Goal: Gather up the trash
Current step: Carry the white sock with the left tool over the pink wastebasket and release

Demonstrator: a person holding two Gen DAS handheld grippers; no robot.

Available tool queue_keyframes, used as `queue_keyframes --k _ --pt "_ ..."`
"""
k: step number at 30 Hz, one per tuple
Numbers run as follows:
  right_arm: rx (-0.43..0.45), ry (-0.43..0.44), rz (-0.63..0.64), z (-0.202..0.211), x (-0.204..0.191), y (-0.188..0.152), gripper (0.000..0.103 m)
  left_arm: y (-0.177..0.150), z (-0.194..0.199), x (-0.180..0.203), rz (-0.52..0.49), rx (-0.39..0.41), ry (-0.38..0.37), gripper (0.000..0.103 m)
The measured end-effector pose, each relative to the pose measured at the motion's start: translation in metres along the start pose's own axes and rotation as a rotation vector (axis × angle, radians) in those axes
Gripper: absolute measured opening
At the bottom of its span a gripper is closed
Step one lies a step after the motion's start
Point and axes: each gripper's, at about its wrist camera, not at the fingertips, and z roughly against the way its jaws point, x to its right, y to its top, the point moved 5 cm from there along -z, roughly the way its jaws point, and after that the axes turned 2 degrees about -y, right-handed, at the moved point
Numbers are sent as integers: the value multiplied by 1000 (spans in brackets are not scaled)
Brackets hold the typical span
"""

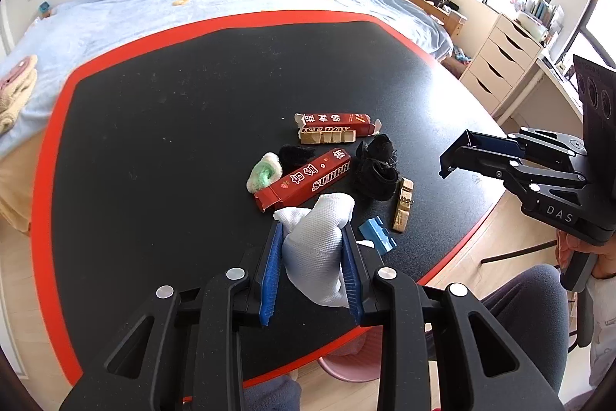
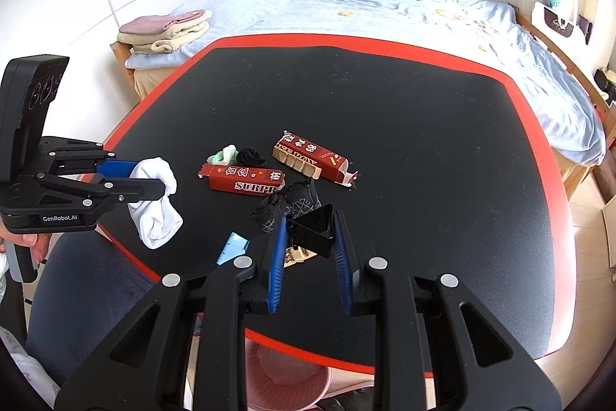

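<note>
While both grippers hold something, we should think about the drop before anything else. Our left gripper (image 1: pixel 313 249) is closed narrow on a white sock (image 1: pixel 315 249), which hangs between the blue pads (image 1: pixel 269 268) above the near edge of the black table (image 1: pixel 173 126). Our right gripper (image 2: pixel 310 245) is closed on a small black triangular box (image 2: pixel 313 232), with the pads pressing on its 2 sides, and it is also above the table near that edge. The rest of the trash lies near the near edge, toward the near right corner in the left wrist view: 2 red cartons (image 1: pixel 308 180), a green and cream wad (image 1: pixel 263 174), a dark crumpled cloth (image 1: pixel 375 172), a tan paper piece (image 1: pixel 402 205) and a blue scrap (image 1: pixel 377 232). Under the near edge we see a pink bin (image 2: pixel 285 378), partly hidden by the table, and we judge it is the place for the trash. To do this step well, we should bring each gripper fully over the bin opening before we loosen it, because the sock is soft and its hanging end can catch on the red rim (image 2: pixel 308 347) of the table. We should lower the sock until its end is inside the bin, then open. The box is stiff and should fall straight, but its grip is only on slanted sides, so we should move it slowly and keep the 2 grippers apart from each other.
</note>
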Motion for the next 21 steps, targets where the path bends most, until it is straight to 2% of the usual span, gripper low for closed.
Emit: queue_keyframes --k 10,21 --pt "27 -1 -27 52 -18 -34 23 -12 26 35 -72 25 -28 29" --pt "11 9 -57 85 -39 -84 23 -50 36 75 -154 11 -74 29"
